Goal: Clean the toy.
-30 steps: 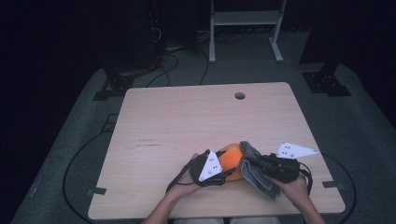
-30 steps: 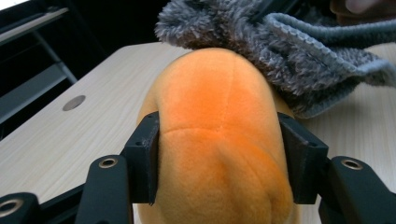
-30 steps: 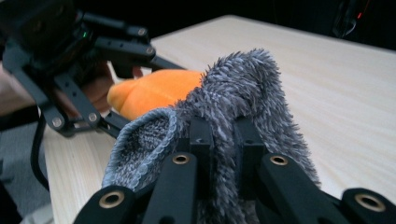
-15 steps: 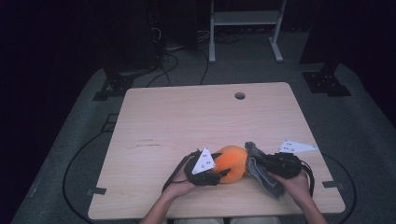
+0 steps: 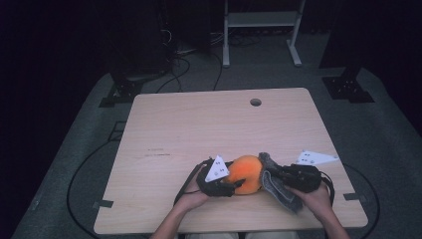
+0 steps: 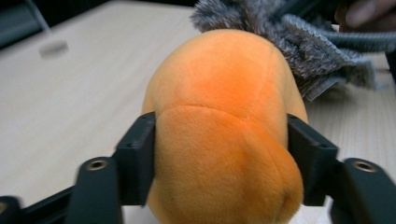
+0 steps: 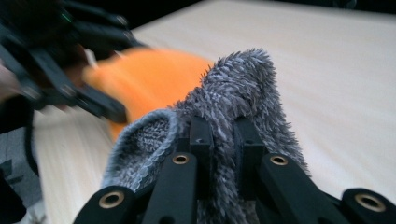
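An orange plush toy point(image 5: 247, 173) lies near the table's front edge. My left gripper point(image 5: 233, 185) holds it from the left. In the left gripper view the pads point(image 6: 140, 149) press into both sides of the plush point(image 6: 224, 107); the jaws have just been opening a little with the plush still between them. My right gripper point(image 5: 279, 175) is shut on a grey fuzzy cloth point(image 5: 278, 193), which rests against the plush's right side. In the right gripper view the jaws point(image 7: 223, 135) pinch a fold of the cloth point(image 7: 243, 84), with the orange plush point(image 7: 149, 79) and the left gripper point(image 7: 70, 91) behind it.
The light wooden table point(image 5: 199, 124) has a round cable hole point(image 5: 256, 102) near its far edge. Both hands work close to the front edge. Cables trail over the grey floor point(image 5: 89, 164) around the table, and a white stand point(image 5: 259, 30) is beyond it.
The left gripper has shifted slightly to the left on the plush. The right gripper and the grey cloth stay against the plush's right side.
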`<action>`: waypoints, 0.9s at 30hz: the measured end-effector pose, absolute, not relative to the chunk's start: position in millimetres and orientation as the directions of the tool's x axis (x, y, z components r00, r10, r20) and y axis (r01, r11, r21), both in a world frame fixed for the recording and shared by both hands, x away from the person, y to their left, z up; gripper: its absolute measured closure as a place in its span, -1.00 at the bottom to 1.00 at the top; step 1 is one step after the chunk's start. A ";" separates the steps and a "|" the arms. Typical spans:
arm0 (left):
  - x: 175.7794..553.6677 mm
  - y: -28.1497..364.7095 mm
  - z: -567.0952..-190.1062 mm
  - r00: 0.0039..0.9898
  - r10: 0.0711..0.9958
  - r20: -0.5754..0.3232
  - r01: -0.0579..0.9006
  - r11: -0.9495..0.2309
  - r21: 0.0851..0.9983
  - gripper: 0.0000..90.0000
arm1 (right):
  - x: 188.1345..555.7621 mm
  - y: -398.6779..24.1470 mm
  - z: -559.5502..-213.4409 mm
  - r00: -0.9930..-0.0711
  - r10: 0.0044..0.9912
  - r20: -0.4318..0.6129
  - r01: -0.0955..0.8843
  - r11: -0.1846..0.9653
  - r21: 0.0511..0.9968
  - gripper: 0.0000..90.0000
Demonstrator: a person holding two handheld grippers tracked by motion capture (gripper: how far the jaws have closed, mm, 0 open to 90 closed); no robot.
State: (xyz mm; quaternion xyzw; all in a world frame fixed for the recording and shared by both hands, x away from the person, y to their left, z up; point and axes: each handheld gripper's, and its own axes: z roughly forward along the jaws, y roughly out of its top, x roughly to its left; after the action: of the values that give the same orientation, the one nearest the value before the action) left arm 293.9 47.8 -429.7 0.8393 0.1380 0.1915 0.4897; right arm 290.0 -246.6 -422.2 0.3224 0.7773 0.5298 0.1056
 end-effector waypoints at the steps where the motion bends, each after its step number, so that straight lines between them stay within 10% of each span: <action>1: 293.9 47.8 -429.7 0.889 0.419 0.186 0.044 -0.482 0.875 -0.14 | 290.0 -246.6 -422.2 -0.770 0.613 0.177 0.389 0.231 0.892 0.79; 6: 284.7 40.6 -428.6 0.882 0.323 0.342 -0.114 -0.559 0.821 -0.20 | 277.0 -223.5 -403.7 -0.834 0.539 0.114 0.287 0.247 0.926 0.79; 10: 297.4 47.8 -428.2 0.887 0.436 0.153 0.091 -0.489 0.867 -0.65 | 281.3 -223.7 -415.1 -0.817 0.571 0.084 0.300 0.296 0.907 0.79; 15: 292.9 46.8 -429.7 0.884 0.424 0.198 0.035 -0.482 0.875 -0.19 | 282.8 -234.0 -413.0 -0.789 0.608 0.093 0.324 0.282 0.903 0.79; 21: 282.5 37.7 -427.6 0.872 0.356 0.336 -0.092 -0.555 0.827 -0.10 | 267.2 -204.8 -393.3 -0.849 0.528 0.017 0.224 0.332 0.916 0.79; 27: 293.2 52.9 -433.7 0.886 0.388 0.254 0.002 -0.551 0.834 -0.07 | 280.5 -222.4 -414.8 -0.799 0.598 0.064 0.302 0.307 0.903 0.79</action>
State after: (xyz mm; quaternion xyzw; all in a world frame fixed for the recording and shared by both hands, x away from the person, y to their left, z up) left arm 293.2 52.9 -433.7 0.8553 0.1141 0.2099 0.4597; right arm 280.5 -222.4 -414.8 0.2827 0.7956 0.5164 0.1432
